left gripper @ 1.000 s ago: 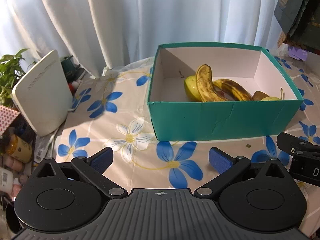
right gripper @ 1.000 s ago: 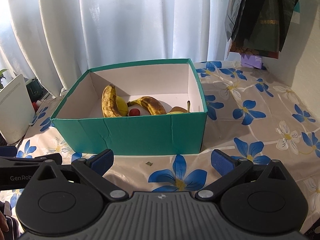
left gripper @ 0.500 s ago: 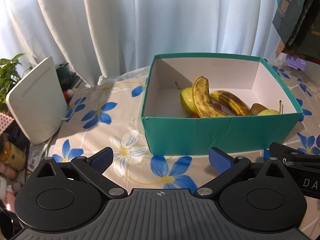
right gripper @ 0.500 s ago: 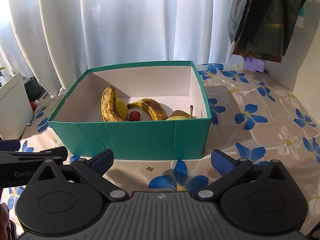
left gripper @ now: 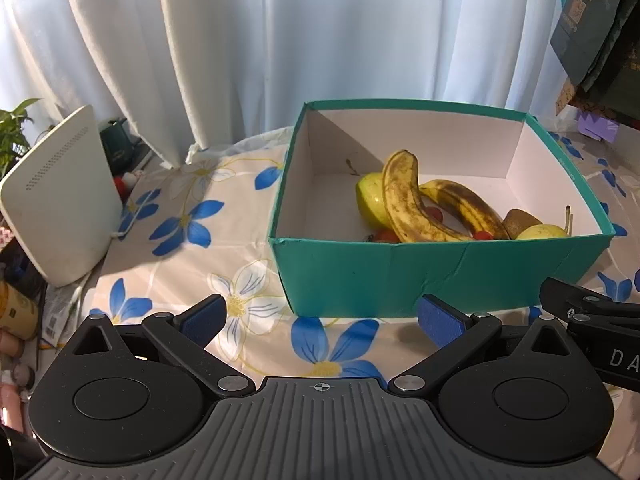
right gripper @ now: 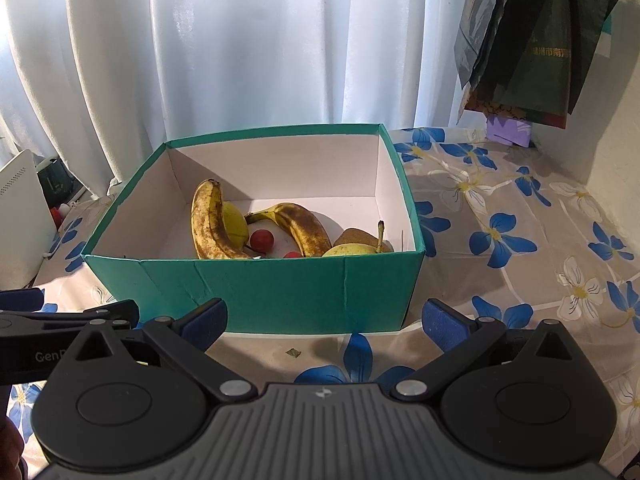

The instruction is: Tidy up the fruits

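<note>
The fruits (right gripper: 256,228) lie in the box (right gripper: 256,292) on the table (right gripper: 520,216), and both the left gripper (left gripper: 320,316) and right gripper (right gripper: 324,316) hold their fingers wide open with nothing in them, so a low reach may bump the box wall or squash a soft banana (left gripper: 404,200).

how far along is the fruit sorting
Looks nearly or fully done: two bananas, an apple, pear, kiwi and small red fruits lie inside the teal box. Both tools are open, holding nothing. No loose fruit shows on the tablecloth.
</note>
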Available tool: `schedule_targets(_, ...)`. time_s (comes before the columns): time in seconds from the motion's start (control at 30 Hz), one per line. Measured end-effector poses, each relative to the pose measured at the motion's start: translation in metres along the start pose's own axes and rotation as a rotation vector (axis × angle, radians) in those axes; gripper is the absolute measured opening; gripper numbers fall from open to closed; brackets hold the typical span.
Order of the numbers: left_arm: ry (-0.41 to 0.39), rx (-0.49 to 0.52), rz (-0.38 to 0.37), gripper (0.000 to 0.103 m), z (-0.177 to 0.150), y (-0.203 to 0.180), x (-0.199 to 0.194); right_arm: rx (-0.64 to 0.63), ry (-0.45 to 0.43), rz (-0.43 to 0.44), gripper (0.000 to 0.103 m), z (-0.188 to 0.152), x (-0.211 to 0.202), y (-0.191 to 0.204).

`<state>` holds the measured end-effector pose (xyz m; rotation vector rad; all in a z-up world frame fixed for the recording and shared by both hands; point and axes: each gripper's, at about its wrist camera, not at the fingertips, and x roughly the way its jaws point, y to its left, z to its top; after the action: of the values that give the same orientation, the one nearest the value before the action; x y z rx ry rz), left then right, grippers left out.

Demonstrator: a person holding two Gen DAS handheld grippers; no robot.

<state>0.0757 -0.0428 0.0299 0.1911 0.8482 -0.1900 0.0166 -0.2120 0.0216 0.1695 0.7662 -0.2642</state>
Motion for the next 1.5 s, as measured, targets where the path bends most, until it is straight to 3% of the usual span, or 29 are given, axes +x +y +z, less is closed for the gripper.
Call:
schedule_targets(0.63, 0.003, 0.016, 0.009, 0.103, 0.011, -0.003, 0.008, -0.012, 0.021, -0.026, 0.103, 0.013, 0.012, -0.001)
schedule_targets(0.87, -0.017, 0.077, 0.057, 0.103, 0.016, -0.011, 0.009, -0.02, 0.035, -0.042, 0.103, 0.016, 0.017, -0.001)
schedule_targets(1.17, -0.013, 0.084, 0.102, 0.103, 0.03, -0.016, 0.016, -0.036, 0.055, -0.097, 0.103, 0.035, 0.03, 0.003)
schedule_targets(1.27, 0.029, 0.071, 0.093, 0.103, 0.033, -0.015, 0.022, -0.036, 0.063, -0.111, 0.103, 0.041, 0.036, 0.004)
schedule_targets(1.4, 0.061, 0.073, 0.022, 0.103, 0.032, -0.018, 0.026, -0.026, 0.094, -0.087, 0.103, 0.044, 0.044, 0.003)
schedule_targets(1.5, 0.045, 0.113, 0.055, 0.103, 0.029, -0.027, 0.025, -0.04, 0.088, -0.057, 0.103, 0.042, 0.044, 0.01)
